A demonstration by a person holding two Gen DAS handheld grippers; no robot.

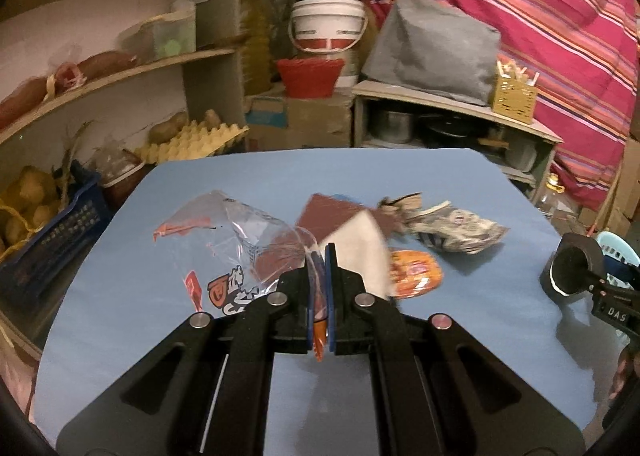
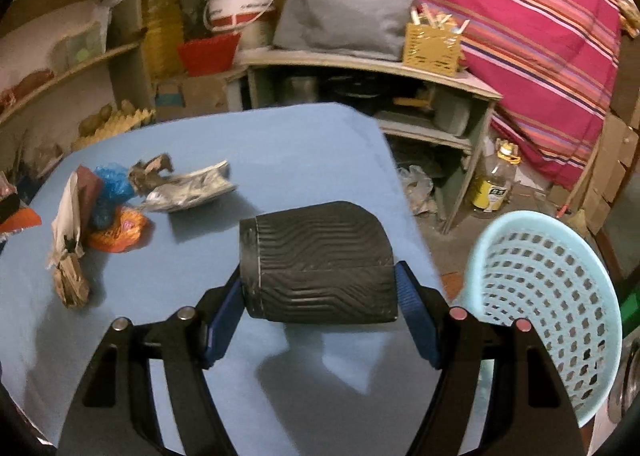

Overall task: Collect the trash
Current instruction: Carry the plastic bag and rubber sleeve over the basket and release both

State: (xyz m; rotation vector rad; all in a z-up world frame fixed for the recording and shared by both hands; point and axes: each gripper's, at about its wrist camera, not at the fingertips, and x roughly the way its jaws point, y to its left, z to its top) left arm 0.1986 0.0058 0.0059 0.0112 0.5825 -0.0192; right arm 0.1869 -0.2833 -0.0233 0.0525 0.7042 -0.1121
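Note:
My left gripper point(image 1: 319, 252) is shut on a clear plastic wrapper point(image 1: 224, 232) with red print, held just above the blue table point(image 1: 132, 320). Behind it lie a maroon-and-white paper piece point(image 1: 352, 228), an orange wrapper point(image 1: 416, 272) and a crumpled silver wrapper point(image 1: 456, 230). My right gripper point(image 2: 320, 276) is shut on a black ribbed paper cup point(image 2: 320, 260), held sideways above the table's right edge. The cup also shows in the left wrist view point(image 1: 570, 270). A light blue perforated basket point(image 2: 548, 296) stands to the right, below table level.
More trash lies on the table point(image 2: 280, 144) at left: a blue plastic bag point(image 2: 110, 184), a brown paper scrap point(image 2: 72, 280) and the silver wrapper point(image 2: 192, 188). Shelves with potatoes and an egg tray point(image 1: 192, 140) stand at left. A low shelf point(image 2: 360, 64) stands behind.

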